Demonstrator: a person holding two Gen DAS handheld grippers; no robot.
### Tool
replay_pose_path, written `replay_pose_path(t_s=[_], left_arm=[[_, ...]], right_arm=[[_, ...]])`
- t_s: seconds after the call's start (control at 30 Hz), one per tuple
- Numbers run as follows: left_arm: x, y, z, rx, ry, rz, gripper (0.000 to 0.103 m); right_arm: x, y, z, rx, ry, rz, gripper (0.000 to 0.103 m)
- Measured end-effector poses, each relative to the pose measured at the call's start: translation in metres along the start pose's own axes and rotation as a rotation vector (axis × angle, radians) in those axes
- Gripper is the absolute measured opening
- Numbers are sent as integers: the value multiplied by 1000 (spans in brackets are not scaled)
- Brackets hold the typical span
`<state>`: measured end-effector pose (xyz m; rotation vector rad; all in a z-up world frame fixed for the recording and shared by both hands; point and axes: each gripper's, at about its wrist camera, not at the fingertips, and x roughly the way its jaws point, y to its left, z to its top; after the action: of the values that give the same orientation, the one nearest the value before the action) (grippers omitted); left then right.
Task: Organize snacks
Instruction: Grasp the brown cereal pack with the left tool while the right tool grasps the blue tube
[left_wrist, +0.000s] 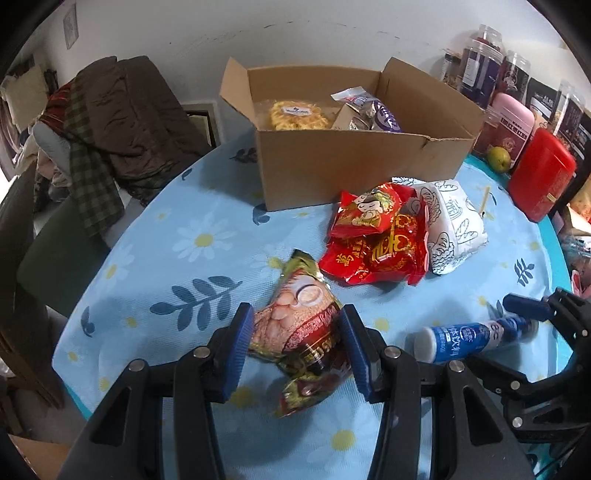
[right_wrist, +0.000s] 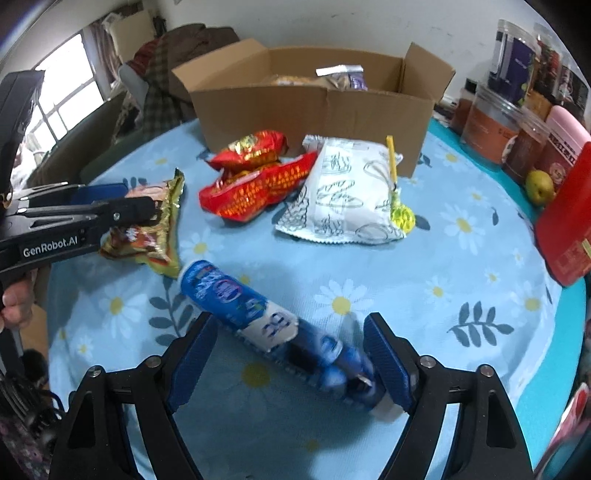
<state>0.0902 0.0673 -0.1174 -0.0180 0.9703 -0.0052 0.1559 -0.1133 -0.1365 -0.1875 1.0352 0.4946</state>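
Observation:
A gold and red snack packet (left_wrist: 295, 325) lies on the flowered tablecloth. My left gripper (left_wrist: 295, 314) is open and straddles it, with a blue pad close against each side. A blue and white drink bottle (right_wrist: 236, 299) lies slantwise between the fingers of my right gripper (right_wrist: 290, 332), which is open. Its cap end is near the right pad, and the left pad stands apart from it. The open cardboard box (left_wrist: 354, 170) at the back holds a few packets. Red packets (left_wrist: 373, 236) and a white printed bag (left_wrist: 454, 225) lie in front of it.
Jars, a pink container and a red tin (left_wrist: 541, 177) line the table's right rear, with a green fruit (left_wrist: 498, 158) beside them. A yellow lollipop (right_wrist: 402, 216) rests on the white bag. A clothes-draped chair (left_wrist: 110, 122) stands off the left edge.

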Motion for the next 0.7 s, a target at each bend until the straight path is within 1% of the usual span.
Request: replay_pose_path(t_s=[0.03, 0.07, 0.1, 0.13, 0.17, 0.2, 0.23, 0.27, 0.33, 0.4, 0.43, 0.47, 0.53, 0.7], left_arm=[[2, 1, 0, -5, 4, 4, 55], [5, 1, 0, -10, 20, 11, 68], [9, 1, 0, -14, 39, 14, 79], [14, 1, 0, -21, 59, 11, 81], [18, 1, -1, -26, 72, 8, 82], [25, 2, -2, -33, 105, 1, 82], [31, 3, -4, -41, 138, -6, 82], [36, 4, -5, -45, 156, -1, 82], [33, 0, -7, -20, 110, 25, 82], [32, -2, -9, -16, 93, 30, 81], [30, -2, -10, -21, 73, 19, 76], [29, -3, -12, -18, 62, 11, 66], [27, -7, -13, 7, 56, 13, 60], [17, -22, -25, 64, 67, -62, 59]], right_arm=[[2, -1, -1, 7, 7, 1, 70], [2, -2, -2, 17, 11, -4, 66], [3, -3, -2, 25, 11, -10, 64], [2, -5, -3, 35, 7, -12, 61], [0, -8, -4, 49, 8, -8, 55], [-1, -10, -5, 61, 9, -4, 53], [-2, -12, -6, 76, 10, -1, 48], [-3, -14, -9, 91, 11, 1, 46], [-5, -15, -11, 102, 6, 6, 44], [-7, -13, -14, 105, 3, 7, 43], [-8, -12, -16, 106, 1, 9, 41], [-9, -11, -17, 107, 1, 11, 38], [-11, -10, -20, 112, 0, 16, 35], [-18, -10, -32, 134, -2, 17, 29]])
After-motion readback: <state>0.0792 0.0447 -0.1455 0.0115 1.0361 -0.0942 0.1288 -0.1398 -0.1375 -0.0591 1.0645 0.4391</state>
